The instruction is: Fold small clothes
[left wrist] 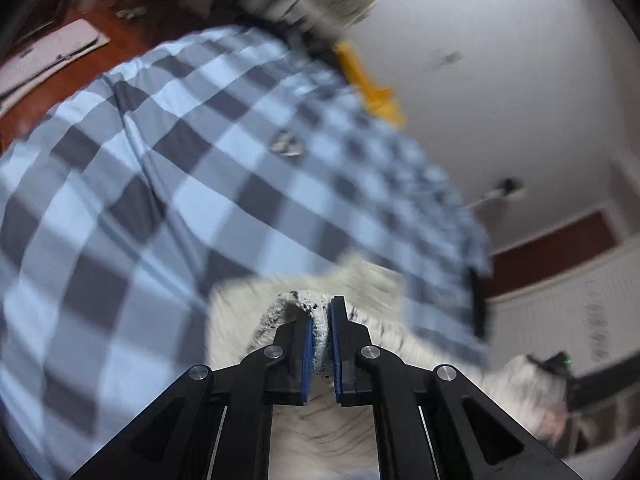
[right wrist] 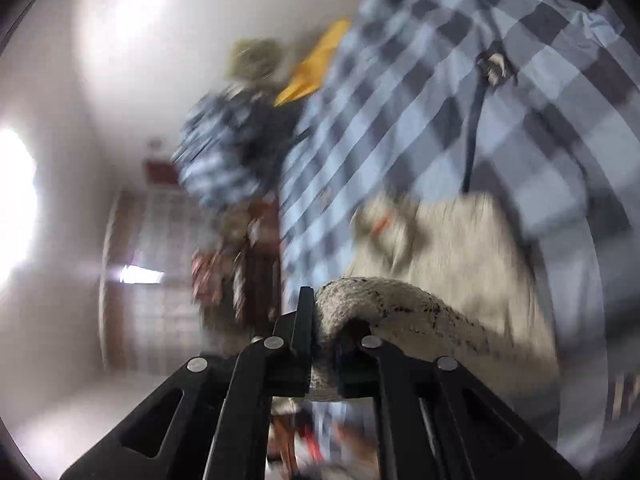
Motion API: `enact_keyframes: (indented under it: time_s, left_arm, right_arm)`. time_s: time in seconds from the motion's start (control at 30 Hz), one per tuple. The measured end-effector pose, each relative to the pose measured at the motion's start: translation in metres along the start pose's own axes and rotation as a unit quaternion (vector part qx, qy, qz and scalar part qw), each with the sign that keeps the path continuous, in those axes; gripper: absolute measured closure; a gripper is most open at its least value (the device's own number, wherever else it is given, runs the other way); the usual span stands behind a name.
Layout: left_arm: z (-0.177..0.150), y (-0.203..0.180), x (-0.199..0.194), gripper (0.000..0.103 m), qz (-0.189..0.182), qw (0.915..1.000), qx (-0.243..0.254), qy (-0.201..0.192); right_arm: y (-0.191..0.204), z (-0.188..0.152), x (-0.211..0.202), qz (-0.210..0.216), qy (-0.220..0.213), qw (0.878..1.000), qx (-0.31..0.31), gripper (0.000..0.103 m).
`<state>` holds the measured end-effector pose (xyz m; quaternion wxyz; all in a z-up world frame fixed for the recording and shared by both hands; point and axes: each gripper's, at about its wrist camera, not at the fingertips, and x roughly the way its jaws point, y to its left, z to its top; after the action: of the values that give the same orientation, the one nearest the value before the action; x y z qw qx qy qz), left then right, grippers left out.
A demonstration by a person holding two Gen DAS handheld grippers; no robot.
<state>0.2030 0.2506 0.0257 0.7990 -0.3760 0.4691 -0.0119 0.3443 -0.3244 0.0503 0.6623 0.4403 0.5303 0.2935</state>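
1. My left gripper [left wrist: 320, 320], bottom centre of the left wrist view, has its blue-padded jaws pressed together on a fold of a cream knitted garment [left wrist: 316, 334].
2. My right gripper [right wrist: 320, 334], bottom centre of the right wrist view, likewise pinches that cream garment's rolled edge [right wrist: 384, 300], which arches over the right-hand finger.
3. The rest of the garment hangs blurred past both grippers (the pictures are smeared).
4. Behind it, a blue and grey checked cloth [left wrist: 180, 184] fills the left and centre of the left view.
5. A yellow item [left wrist: 368, 80] sits at that cloth's upper right edge.
6. Upper left shows reddish wood floor [left wrist: 128, 24].
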Motion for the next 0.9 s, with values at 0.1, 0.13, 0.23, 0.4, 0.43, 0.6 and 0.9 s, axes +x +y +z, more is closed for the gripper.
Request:
enact_keyframes:
  time_s: [0.1,0.13,0.23,0.4,0.43,0.6,0.9]
  left_arm:
    - [0.037,0.025,0.065,0.084,0.160,0.9852,-0.032,0.053]
    - [0.043,0.026,0.070,0.078,0.203,0.9779,-0.017,0.049]
    - [0.052,0.016,0.060,0.003,0.247,0.9678,0.049,-0.012]
    - [0.006,-0.007,0.038,0.000,0.239,0.9610,0.136,-0.032]
    - [-0.007,-0.012,0.034,0.000,0.243,0.9590,0.144,-0.030]
    - [-0.116,-0.047,0.018,0.000,0.243,0.9523,0.184,0.005]
    - [-0.224,-0.032,0.103,0.000,0.277,0.9213,0.264,0.066]
  right_arm:
    - [-0.056,0.075,0.061,-0.081,-0.013,0.992,0.099,0.068]
    - [-0.075,0.087,0.067,-0.132,-0.035,0.981,0.137,0.066]
    - [-0.095,0.109,0.074,-0.182,-0.047,0.974,0.128,0.055]
    - [-0.071,0.070,0.080,-0.286,0.019,0.957,-0.038,0.045]
    - [-0.068,0.060,0.082,-0.299,0.036,0.952,-0.062,0.045]
    - [-0.025,-0.046,0.104,-0.352,0.092,0.907,-0.212,0.044]
    - [-0.021,-0.158,0.243,-0.279,0.201,0.897,-0.276,0.045]
